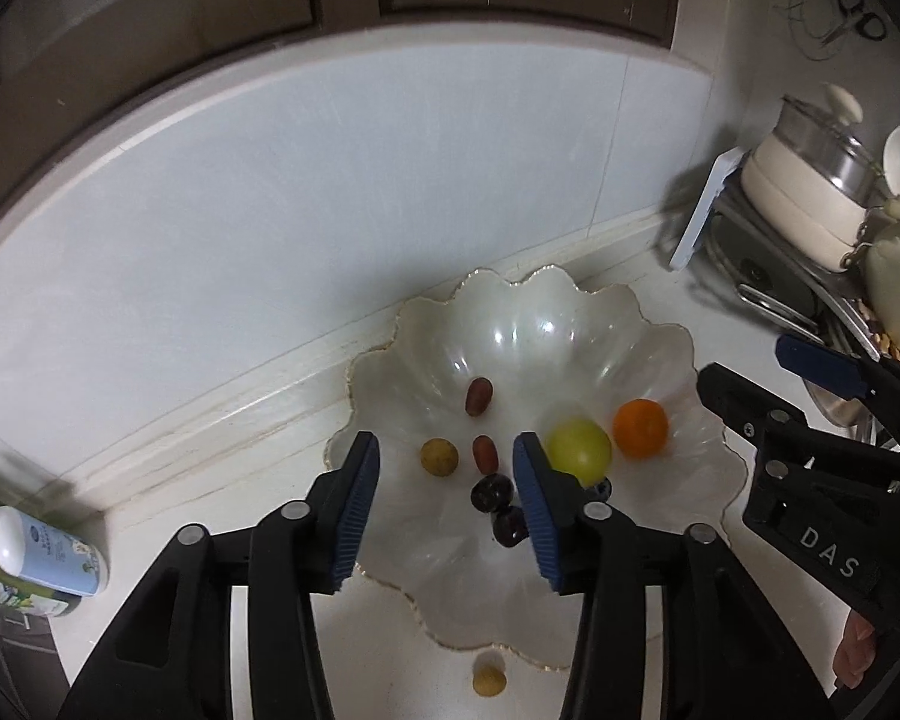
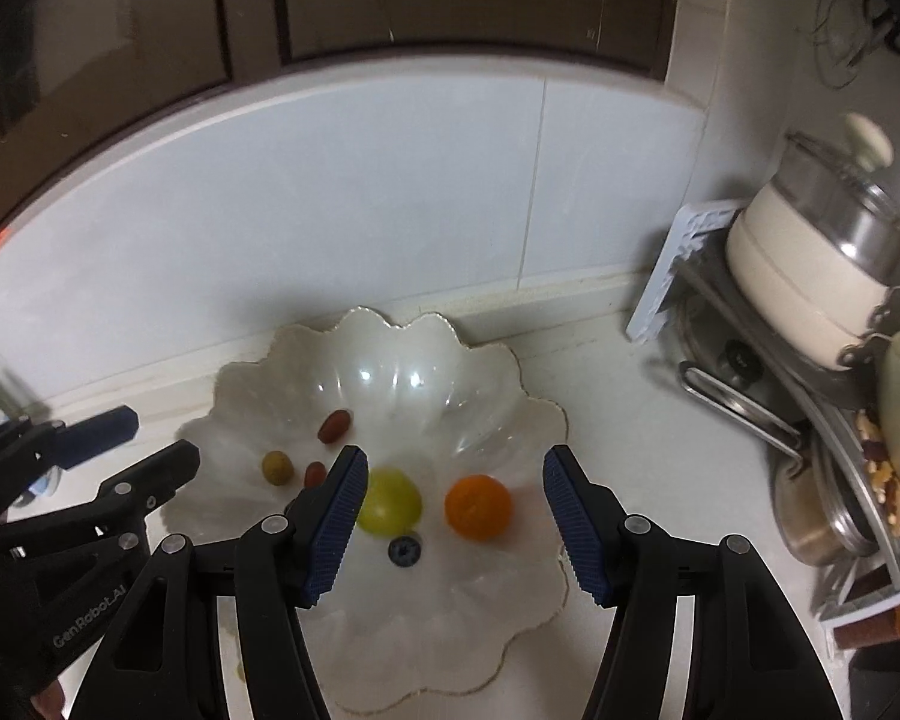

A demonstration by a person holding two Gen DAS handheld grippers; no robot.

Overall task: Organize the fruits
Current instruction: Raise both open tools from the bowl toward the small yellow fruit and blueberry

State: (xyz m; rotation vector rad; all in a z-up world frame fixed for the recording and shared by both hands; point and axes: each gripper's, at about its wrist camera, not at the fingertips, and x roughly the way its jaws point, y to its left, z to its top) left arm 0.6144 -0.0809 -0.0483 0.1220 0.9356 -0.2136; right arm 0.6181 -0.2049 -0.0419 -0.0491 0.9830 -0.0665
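Both black two-finger grippers, left [image 1: 447, 504] and right [image 2: 453, 525], point steeply downward side by side, blue-padded jaws parted and empty.

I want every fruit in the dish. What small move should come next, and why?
Probably lower the left gripper toward the small yellowish fruit on the counter just outside the scalloped dish; it looks like the only fruit outside, and both grippers are open and empty.

Both wrist cameras are looking steeply down along their own fingers, from close above, toward the wall. Both views are sharing the scalloped bowl [image 1: 660, 354] [image 2: 498, 372]. Each is catching the other gripper at its edge: right gripper [image 1: 744, 372], left gripper [image 2: 156, 438]
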